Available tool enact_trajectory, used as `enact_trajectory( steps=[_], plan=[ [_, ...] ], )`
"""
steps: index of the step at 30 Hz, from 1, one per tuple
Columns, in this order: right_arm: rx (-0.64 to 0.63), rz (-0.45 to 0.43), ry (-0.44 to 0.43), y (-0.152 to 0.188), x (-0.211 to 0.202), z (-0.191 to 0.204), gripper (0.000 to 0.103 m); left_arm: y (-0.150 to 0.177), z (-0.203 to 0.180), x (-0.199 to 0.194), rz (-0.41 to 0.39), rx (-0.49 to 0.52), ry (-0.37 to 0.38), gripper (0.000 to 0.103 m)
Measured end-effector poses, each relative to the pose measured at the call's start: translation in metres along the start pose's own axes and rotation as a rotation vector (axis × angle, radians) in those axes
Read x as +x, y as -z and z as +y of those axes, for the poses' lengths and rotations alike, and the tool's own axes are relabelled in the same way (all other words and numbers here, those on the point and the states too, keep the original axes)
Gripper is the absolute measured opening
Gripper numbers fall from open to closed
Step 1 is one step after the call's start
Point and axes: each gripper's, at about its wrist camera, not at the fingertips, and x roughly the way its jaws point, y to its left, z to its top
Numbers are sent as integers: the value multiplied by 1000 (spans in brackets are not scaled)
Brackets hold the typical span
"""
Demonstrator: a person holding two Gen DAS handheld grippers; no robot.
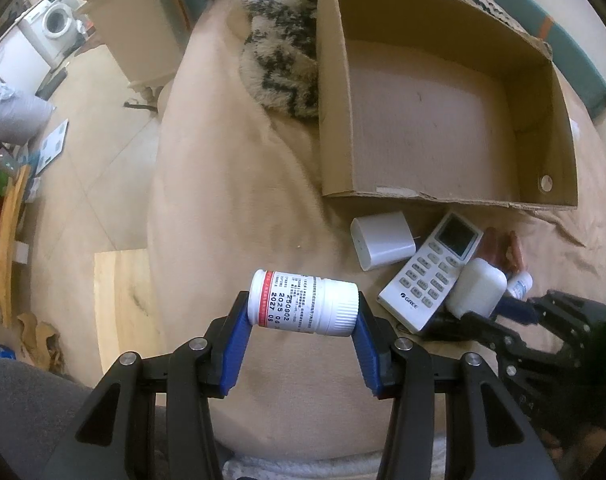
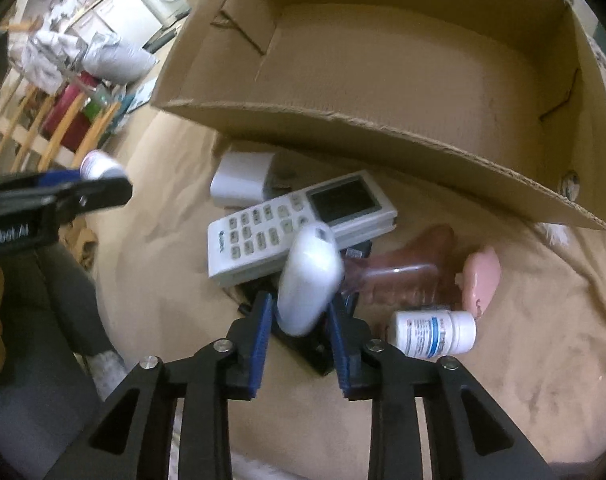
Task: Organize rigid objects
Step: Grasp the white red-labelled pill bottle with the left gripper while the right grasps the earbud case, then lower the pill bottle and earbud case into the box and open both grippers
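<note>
An open cardboard box (image 1: 443,112) fills the upper right, nothing visible inside. The left gripper (image 1: 303,316) fingers clamp a white pill bottle (image 1: 303,304) at lower centre. The right gripper (image 2: 299,316) fingers grip a blurred white case (image 2: 309,280); a dark object beneath is unclear.

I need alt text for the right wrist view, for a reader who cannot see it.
The right gripper holds a smooth white case in its jaws, above a white remote control. An empty cardboard box lies behind on the beige cover.

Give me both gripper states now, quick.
Left gripper: closed on the white red-banded plastic pill bottle, held sideways.
Right gripper: closed on the smooth white rounded plastic case.
</note>
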Motion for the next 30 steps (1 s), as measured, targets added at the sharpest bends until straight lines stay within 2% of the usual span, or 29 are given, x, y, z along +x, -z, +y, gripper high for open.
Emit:
enact_trajectory(
  steps=[6,8,13,20,23,30],
  plan=[
    [69,-13,-25,-13,12,-2,31,-1,0,1,1,4,-4,44],
    [59,-15,-29,-12,11,0,22,0,0,1,-3,3,-7,44],
    [56,-67,-45,1,-19,-5,22,0,-3,1,-16,8,-17,44],
    [106,-192,-57,0,-70,-22,22,1,-7,-11,-82,13,-61,44],
    [118,-244,-44,1,-90,-34,22,-5,-8,-25,-138,6,-71,44],
    [136,-340,21,-36,-111,-61,22,-30,-24,-50,-238,-13,-35,44]
  ],
)
